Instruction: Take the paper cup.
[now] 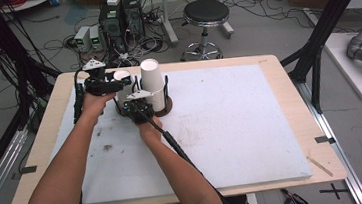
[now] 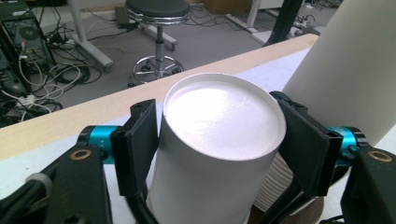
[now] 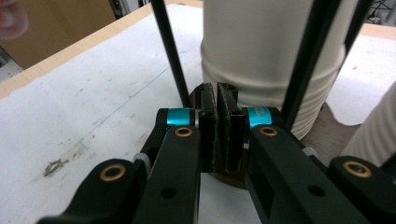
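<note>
Inverted cup (image 2: 219,154) squeezed in left claw (image 2: 224,144); right claw (image 3: 217,116) closed, empty, beside stack (image 3: 271,56).

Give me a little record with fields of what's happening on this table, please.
Setting: white table mat on a wooden table
Main items: stack of upside-down white paper cups in a black wire cup holder on a brown round base
Left hand-held gripper: jaws around a single upside-down paper cup beside the stack; pads at its sides
Right hand-held gripper: jaws shut, pinching the rim of the base at the foot of the holder
Background: black stool, computers and cables on the floor
</note>
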The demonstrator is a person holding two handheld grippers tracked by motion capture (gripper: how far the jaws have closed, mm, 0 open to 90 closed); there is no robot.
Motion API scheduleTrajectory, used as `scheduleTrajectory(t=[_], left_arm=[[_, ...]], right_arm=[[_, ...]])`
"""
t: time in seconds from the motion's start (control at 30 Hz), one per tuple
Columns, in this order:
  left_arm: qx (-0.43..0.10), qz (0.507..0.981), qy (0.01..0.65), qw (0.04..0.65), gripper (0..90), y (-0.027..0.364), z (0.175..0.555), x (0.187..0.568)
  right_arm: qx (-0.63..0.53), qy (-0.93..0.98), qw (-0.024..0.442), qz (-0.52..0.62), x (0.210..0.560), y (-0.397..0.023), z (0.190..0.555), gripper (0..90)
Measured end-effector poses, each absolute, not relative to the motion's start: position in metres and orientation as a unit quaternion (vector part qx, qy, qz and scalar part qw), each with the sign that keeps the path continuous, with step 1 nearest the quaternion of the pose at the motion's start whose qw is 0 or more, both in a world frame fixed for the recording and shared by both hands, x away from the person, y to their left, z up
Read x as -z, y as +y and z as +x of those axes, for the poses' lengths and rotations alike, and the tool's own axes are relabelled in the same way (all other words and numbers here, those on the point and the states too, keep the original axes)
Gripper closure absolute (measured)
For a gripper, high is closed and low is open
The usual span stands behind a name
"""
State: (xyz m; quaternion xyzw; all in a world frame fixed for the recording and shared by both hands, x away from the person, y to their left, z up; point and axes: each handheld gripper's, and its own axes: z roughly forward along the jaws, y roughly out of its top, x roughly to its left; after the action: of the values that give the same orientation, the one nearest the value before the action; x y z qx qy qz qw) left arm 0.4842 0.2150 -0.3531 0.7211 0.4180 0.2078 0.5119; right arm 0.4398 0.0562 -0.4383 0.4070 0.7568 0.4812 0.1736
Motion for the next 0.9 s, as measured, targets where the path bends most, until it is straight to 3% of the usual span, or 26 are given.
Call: scheduleTrajectory(t=[0.9], left_arm=[[-0.232,0.722,0.407,0.510,34.4,0.2143,0.4778,0.3437]], right_arm=[[-0.470,0.754,0.174,0.425,0.4370,0.0612,0.4403,90.0]])
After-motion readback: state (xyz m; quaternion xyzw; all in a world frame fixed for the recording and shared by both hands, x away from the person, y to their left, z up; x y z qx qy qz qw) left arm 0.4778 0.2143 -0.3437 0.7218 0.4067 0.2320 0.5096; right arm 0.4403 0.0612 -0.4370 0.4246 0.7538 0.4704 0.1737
